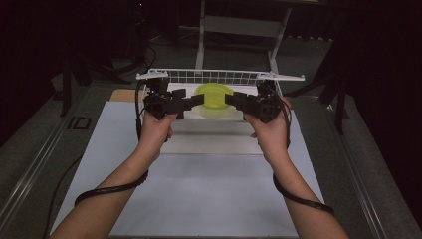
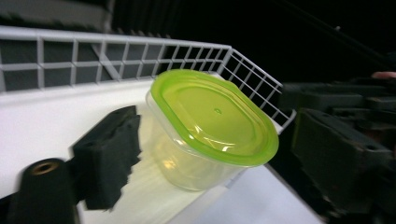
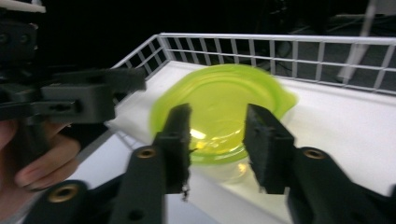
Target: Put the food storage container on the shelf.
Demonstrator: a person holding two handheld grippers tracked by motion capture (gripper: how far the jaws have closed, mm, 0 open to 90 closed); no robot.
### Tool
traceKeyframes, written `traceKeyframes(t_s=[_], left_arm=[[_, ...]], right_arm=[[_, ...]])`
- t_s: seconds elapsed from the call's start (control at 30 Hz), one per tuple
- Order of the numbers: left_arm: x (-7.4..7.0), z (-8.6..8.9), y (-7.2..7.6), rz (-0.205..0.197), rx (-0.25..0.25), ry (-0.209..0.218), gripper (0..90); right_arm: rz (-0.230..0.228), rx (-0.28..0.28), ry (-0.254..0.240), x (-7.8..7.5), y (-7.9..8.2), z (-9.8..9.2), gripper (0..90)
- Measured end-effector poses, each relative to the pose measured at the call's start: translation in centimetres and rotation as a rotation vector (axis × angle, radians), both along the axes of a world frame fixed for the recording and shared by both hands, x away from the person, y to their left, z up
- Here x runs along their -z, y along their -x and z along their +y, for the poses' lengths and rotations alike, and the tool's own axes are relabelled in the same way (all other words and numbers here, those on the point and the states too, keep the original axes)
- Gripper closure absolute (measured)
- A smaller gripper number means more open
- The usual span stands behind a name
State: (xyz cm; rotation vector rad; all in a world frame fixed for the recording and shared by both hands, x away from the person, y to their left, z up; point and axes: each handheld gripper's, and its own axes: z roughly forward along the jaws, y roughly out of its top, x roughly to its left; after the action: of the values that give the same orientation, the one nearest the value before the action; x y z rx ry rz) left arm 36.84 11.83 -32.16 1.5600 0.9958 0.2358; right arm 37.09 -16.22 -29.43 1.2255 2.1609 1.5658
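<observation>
Lime-green lid on seemingly clear tub; white wire basket.

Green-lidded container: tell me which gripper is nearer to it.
Left, narrowly. Left gripper reaches the green-lidded container at its left rim; right gripper sits just off its right edge.

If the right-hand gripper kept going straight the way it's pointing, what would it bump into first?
Most likely the clear plastic container with the lime-green lid. The right gripper aims at it, its open jaws framing the lid's near rim. Depth is hard to judge, but nothing seems to lie between.
</observation>
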Motion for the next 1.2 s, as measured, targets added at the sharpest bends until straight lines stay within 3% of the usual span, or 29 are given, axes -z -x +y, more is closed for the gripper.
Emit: traceKeyframes(t_s=[0.07, 0.13, 0.33, 0.4, 0.53, 0.87, 1.2], left_arm=[[0.2, 0.1, 0.5, -0.026, -0.004, -0.011, 4.4], [0.7, 0.1, 1.3, -0.050, -0.011, -0.019, 1.5], [2.2, -0.1, 3.9, -0.151, -0.081, -0.094, 1.5], [2.8, -0.1, 4.5, -0.171, -0.077, -0.094, 1.5], [4.1, -0.7, 5.8, -0.210, -0.057, -0.144, 1.5], [5.6, -1.2, 6.9, -0.207, -0.025, -0.152, 1.5], [5.5, -1.2, 7.0, -0.207, -0.014, -0.150, 1.5]], right_arm=[[-0.005, -0.021, 0.009, 0.4, 0.7, 0.2, 78.2], [-0.008, -0.045, 0.025, 0.9, 1.3, 0.6, 88.3], [-0.002, -0.095, 0.035, 2.9, 2.3, 1.7, 89.9], [0.018, -0.096, 0.045, 3.6, 2.0, 2.0, 89.9], [0.036, -0.073, 0.045, 4.6, 1.4, 2.3, 89.9], [0.072, -0.024, 0.044, 5.4, -0.5, 2.3, 89.4], [0.082, -0.010, 0.046, 5.4, -1.5, 2.3, 87.3]])
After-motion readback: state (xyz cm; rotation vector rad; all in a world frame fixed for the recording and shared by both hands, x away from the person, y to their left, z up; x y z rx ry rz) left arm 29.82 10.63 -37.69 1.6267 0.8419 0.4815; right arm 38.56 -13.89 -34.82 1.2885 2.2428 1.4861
